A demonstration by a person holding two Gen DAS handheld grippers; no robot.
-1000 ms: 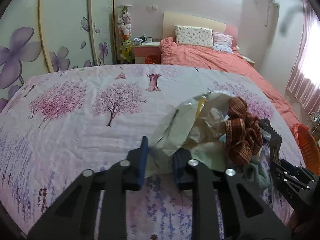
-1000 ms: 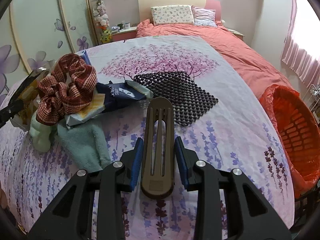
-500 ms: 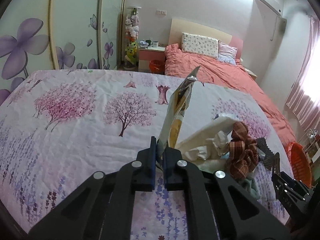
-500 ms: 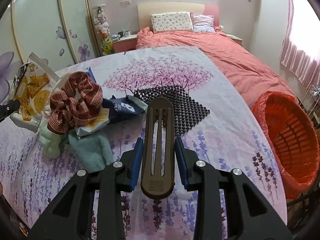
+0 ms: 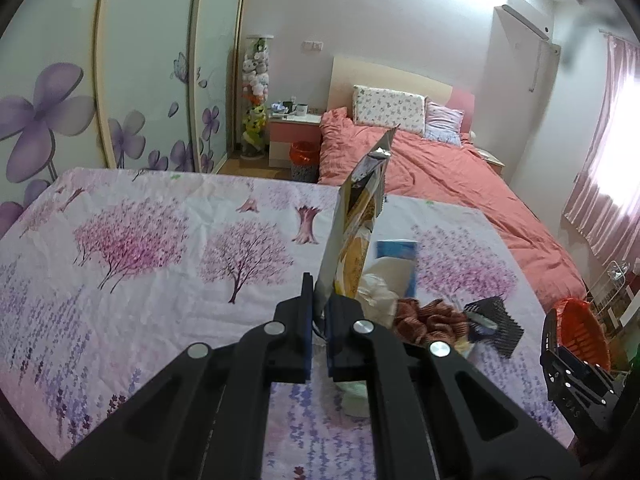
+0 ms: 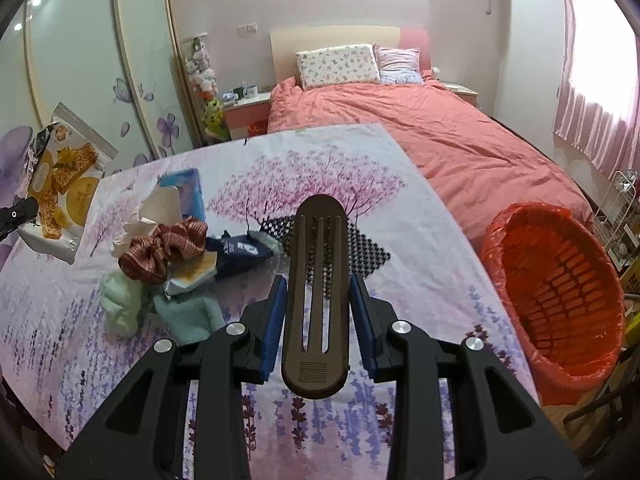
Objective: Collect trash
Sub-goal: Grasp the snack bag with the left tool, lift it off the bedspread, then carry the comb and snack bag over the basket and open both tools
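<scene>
My left gripper (image 5: pixel 318 312) is shut on the bottom edge of a silver snack bag (image 5: pixel 352 216) with yellow print. It holds the bag upright above the flowered bedspread (image 5: pixel 140 272). In the right wrist view the same snack bag (image 6: pixel 60 184) hangs at the far left. My right gripper (image 6: pixel 318 308) is shut on a flat brown slotted piece (image 6: pixel 316 280) that points forward over the bed. An orange-lined basket (image 6: pixel 560 288) stands beside the bed, to the right of this gripper.
A pile lies on the bedspread: a plaid scrunchie (image 6: pixel 164 244), crumpled tissue (image 6: pixel 160 204), a blue tissue pack (image 6: pixel 186 192), a dark blue wrapper (image 6: pixel 240 252), green cloths (image 6: pixel 160 308) and a black mesh mat (image 6: pixel 368 252). A second bed with a red cover (image 6: pixel 440 140) lies behind.
The left jaws closed on the snack bag and lifted it off the pile until it stands upright. The right gripper rose a little with the brown piece still in it.
</scene>
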